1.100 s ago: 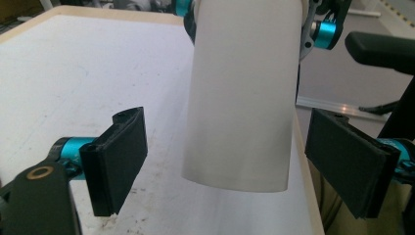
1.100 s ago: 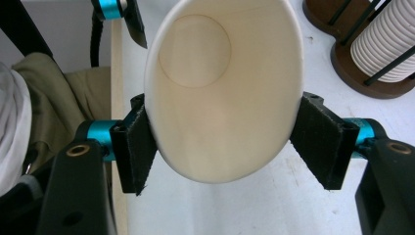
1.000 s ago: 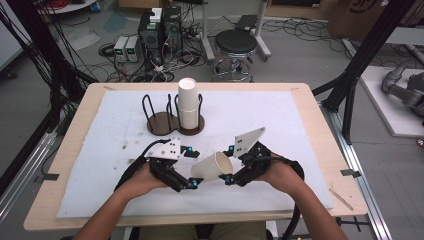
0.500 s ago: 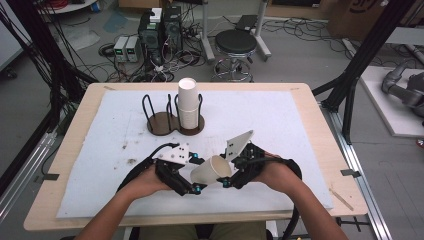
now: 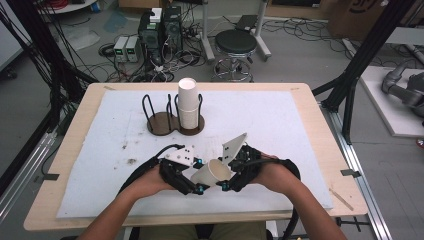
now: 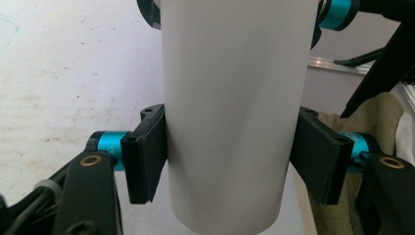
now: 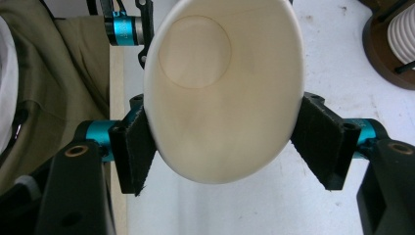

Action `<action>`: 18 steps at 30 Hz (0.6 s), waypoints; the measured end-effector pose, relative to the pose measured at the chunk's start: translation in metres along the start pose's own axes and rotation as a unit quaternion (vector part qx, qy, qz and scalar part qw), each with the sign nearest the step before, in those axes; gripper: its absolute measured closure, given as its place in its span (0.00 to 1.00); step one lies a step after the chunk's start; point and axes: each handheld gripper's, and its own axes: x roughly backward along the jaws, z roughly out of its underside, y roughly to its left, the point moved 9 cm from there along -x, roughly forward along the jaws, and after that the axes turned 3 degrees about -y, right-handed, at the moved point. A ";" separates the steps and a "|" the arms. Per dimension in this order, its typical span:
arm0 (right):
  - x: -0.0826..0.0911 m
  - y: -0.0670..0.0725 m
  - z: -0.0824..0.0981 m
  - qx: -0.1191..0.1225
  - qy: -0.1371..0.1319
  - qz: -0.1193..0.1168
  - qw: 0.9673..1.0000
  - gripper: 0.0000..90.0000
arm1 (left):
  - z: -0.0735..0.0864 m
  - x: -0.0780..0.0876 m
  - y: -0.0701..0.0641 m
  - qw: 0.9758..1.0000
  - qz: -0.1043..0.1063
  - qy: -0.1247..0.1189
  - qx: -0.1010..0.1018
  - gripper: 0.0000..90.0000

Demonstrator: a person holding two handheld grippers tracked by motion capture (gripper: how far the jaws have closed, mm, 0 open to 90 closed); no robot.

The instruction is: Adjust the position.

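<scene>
We hold one paper cup (image 5: pixel 214 172) on its side above the desk (image 5: pixel 310 125), near its front edge. Our left hand-held gripper (image 5: pixel 199 176) has just closed, pads pressing the cup's base end; our right hand-held gripper (image 5: pixel 226 174) clamps its squeezed rim.

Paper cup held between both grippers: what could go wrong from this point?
The right gripper squeezes the paper cup at its rim, already pressed oval, so it could crease. The left gripper has just closed on the cup's lower body; pulling against each other may crumple it. Carrying it toward the cup holder, it could knock the stacked cups.
</scene>
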 end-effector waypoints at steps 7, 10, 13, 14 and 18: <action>-0.001 0.001 0.001 0.002 0.005 -0.005 1.000 0.32 | 0.001 -0.004 -0.001 1.000 0.005 0.005 0.002 0.38; -0.002 0.000 0.002 -0.003 0.006 -0.006 1.000 0.30 | 0.001 -0.004 0.001 1.000 0.000 0.000 0.006 0.38; 0.001 -0.004 0.001 -0.030 -0.022 0.004 0.999 0.23 | 0.000 -0.002 0.004 1.000 -0.011 -0.016 0.017 0.36; 0.003 -0.005 -0.001 -0.038 -0.040 0.004 0.998 0.22 | 0.001 -0.001 0.006 1.000 -0.014 -0.019 0.017 0.36; 0.015 -0.006 -0.009 -0.058 -0.102 0.007 0.993 0.21 | 0.005 0.005 0.012 0.998 -0.034 -0.041 0.029 0.36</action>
